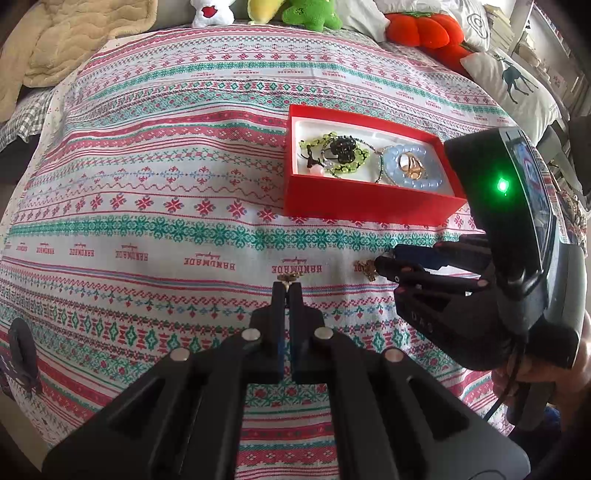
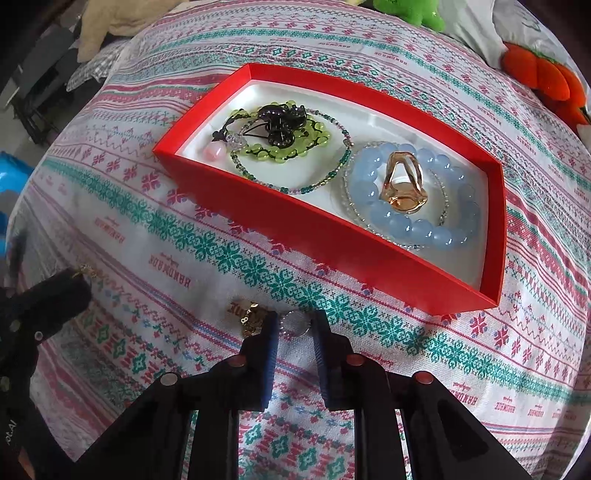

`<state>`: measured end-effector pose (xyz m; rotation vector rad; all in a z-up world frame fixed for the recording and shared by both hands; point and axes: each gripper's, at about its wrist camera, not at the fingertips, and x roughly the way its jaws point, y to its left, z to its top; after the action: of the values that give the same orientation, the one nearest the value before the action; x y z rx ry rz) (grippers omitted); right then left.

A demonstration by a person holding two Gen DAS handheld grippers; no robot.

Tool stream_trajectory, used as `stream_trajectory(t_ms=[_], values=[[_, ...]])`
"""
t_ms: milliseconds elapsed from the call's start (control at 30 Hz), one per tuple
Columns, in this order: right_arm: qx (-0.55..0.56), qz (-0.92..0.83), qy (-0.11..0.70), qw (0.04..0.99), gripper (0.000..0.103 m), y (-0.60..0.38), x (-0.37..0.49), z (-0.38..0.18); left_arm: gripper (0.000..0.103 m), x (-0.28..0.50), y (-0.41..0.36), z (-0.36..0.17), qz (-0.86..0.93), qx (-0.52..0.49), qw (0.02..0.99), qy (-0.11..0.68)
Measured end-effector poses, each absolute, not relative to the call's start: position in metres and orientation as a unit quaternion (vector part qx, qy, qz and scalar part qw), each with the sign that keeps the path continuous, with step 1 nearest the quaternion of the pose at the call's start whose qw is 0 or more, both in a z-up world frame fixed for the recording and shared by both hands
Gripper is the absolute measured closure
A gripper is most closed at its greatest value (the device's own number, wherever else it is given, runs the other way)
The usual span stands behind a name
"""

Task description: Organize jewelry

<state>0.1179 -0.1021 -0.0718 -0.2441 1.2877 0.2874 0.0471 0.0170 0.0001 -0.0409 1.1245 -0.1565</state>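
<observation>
A red jewelry box (image 1: 365, 208) (image 2: 332, 240) sits on the patterned cloth, holding a green bead bracelet (image 2: 291, 147), a black hair clip (image 2: 280, 118), a blue bead bracelet (image 2: 417, 225) and an amber ring (image 2: 402, 184). My left gripper (image 1: 287, 283) is shut on a small gold earring (image 1: 288, 277) at cloth level. My right gripper (image 2: 294, 323) is open around a silver ring (image 2: 293, 325), with a gold earring (image 2: 251, 319) just left of its left finger. In the left wrist view the right gripper (image 1: 384, 260) sits by that gold earring (image 1: 365, 268).
The patterned cloth (image 1: 147, 206) covers a bed. Plush toys (image 1: 310, 13), an orange pumpkin cushion (image 1: 424, 29) and a deer pillow (image 1: 513, 81) line the far edge. A beige blanket (image 1: 66, 40) lies at the far left.
</observation>
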Motion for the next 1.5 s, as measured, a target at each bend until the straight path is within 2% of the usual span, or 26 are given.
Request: stream_trajectory(t_ms=[33, 100, 533, 733, 767, 800, 1367, 1500], values=[[-0.114, 0.133, 0.596, 0.784, 0.086, -0.101, 0.118, -0.072, 0.101, 0.047, 0.017, 0.0, -0.075, -0.019, 0.843, 0.532], [-0.114, 0.134, 0.595, 0.784, 0.097, -0.099, 0.118, -0.071, 0.101, 0.047, 0.017, 0.0, -0.075, -0.019, 0.843, 0.532], [-0.129, 0.143, 0.591, 0.783, 0.098, -0.097, 0.115, -0.067, 0.101, 0.048, 0.011, -0.002, -0.074, -0.016, 0.844, 0.531], [-0.11, 0.149, 0.583, 0.791, 0.096, -0.1, 0.111, -0.056, 0.101, 0.05, 0.013, -0.001, -0.073, -0.017, 0.845, 0.529], [-0.104, 0.152, 0.587, 0.788, 0.085, -0.101, 0.112, -0.057, 0.101, 0.05, 0.013, -0.001, -0.073, -0.017, 0.845, 0.529], [-0.101, 0.152, 0.594, 0.783, 0.08, -0.105, 0.11, -0.056, 0.101, 0.05, 0.013, -0.001, -0.074, -0.017, 0.845, 0.529], [-0.14, 0.151, 0.587, 0.783, 0.08, -0.086, 0.101, -0.078, 0.101, 0.049, 0.015, -0.001, -0.073, -0.017, 0.846, 0.528], [-0.148, 0.155, 0.588, 0.78, 0.086, -0.081, 0.099, -0.082, 0.101, 0.049, 0.015, -0.002, -0.073, -0.016, 0.846, 0.528]])
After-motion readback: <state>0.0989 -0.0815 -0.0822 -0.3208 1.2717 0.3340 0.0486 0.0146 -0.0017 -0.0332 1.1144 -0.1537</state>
